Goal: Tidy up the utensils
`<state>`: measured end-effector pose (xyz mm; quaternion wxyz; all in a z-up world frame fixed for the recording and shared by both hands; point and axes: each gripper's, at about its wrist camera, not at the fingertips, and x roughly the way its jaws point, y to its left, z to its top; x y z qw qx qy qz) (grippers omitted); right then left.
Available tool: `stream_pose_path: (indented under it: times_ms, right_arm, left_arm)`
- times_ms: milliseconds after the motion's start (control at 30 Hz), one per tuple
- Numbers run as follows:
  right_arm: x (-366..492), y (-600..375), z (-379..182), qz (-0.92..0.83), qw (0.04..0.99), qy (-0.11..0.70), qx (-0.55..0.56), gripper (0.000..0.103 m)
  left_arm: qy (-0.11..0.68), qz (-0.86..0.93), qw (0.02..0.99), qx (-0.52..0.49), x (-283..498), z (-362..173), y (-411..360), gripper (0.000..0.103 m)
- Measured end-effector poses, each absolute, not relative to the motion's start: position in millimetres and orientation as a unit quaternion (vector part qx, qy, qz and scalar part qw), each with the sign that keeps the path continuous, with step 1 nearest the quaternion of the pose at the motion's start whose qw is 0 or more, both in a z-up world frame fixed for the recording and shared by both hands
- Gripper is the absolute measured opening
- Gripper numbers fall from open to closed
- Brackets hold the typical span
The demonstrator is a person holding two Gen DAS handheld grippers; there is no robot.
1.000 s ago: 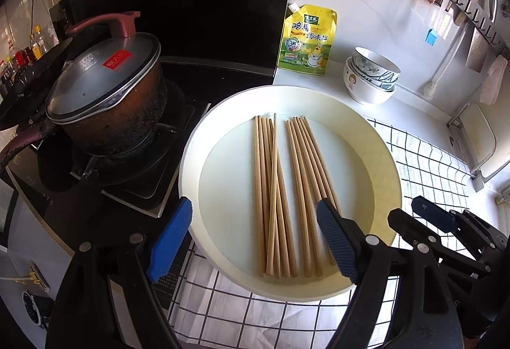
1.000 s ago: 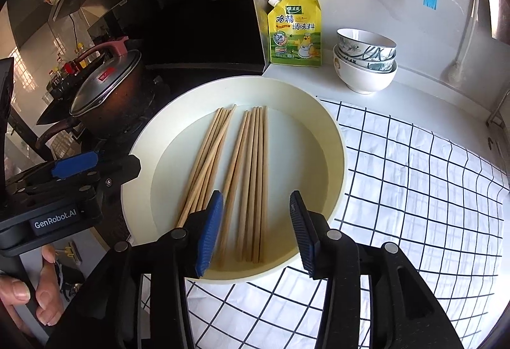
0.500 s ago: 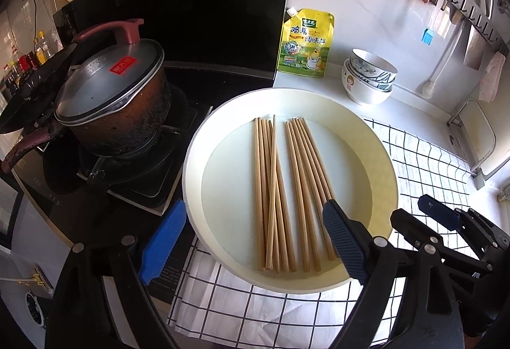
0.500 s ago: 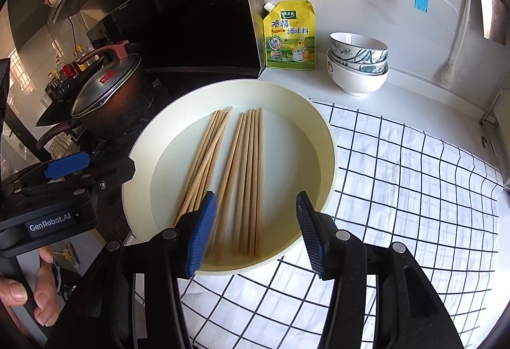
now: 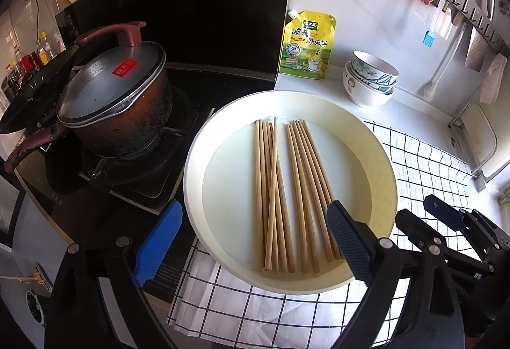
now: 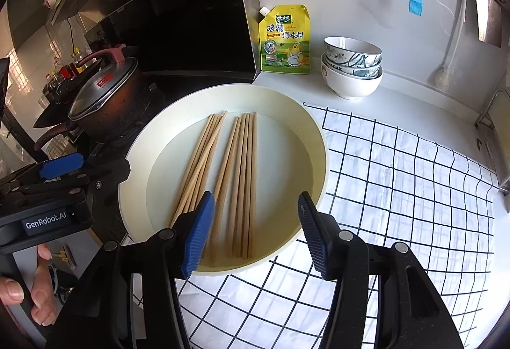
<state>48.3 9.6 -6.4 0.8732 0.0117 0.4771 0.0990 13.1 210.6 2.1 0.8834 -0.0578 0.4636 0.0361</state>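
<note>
The chopsticks [image 5: 287,192] lay in two loose bundles on the flat floor of a wide cream tray [image 5: 387,177], running from about 12 to 6 o'clock in the left wrist view. In the left bundle [image 6: 199,165] one stick crossed slantwise over its neighbours; the right bundle [image 6: 242,183] lay nearly parallel. They looked like light, stiff, smooth wooden sticks, likely to roll or slide apart on the glossy tray. A hold across a whole bundle near its middle would probably keep them from fanning, and a pinch at the near ends might let the far tips swing.

The left gripper [image 5: 251,240] hovered at 6 o'clock of the tray, jaws spread wide and holding nothing, one finger outside the rim and the other over the right bundle's near ends. The right gripper [image 6: 255,234] hung over the near rim, jaws likewise apart and empty, framing the right bundle.

The tray sat on a checked cloth [image 6: 398,177] on the worktop. At 12 o'clock stood a yellow pouch [image 5: 307,46], at 1 o'clock stacked bowls [image 5: 369,84], at 10 o'clock a lidded pot [image 5: 118,106] on the stove.

The near ends of the right bundle were blurred in the right wrist view, so the exact count was hard to make out. The tray's near rim was partly hidden by the fingers. No holder for the sticks was clearly in view.
</note>
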Motion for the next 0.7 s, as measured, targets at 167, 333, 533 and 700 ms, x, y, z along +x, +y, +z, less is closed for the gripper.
stream_pose_path:
  times_ms: [167, 333, 533, 700]
  right_arm:
    - [48.9, 8.7, -6.4, 0.098, 0.874, 0.476, 0.012, 0.053]
    - [49.0, 8.0, -6.1, 0.098, 0.874, 0.476, 0.011, 0.053]
    - [49.7, 7.5, -5.1, 0.098, 0.875, 0.475, 0.010, 0.053]
    - [49.9, 8.1, -4.5, 0.097, 0.875, 0.474, 0.008, 0.054]
  left_arm:
    - [0.466, 0.039, 0.882, -0.055, 14.8, 1.6, 208.9, 0.095]
    - [0.469, 0.043, 0.881, -0.049, 16.0, -0.2, 207.5, 0.095]
    - [0.468, 0.047, 0.881, -0.046, 15.9, 0.5, 207.3, 0.095]
    - [0.469, 0.047, 0.881, -0.043, 15.4, 0.7, 206.4, 0.095]
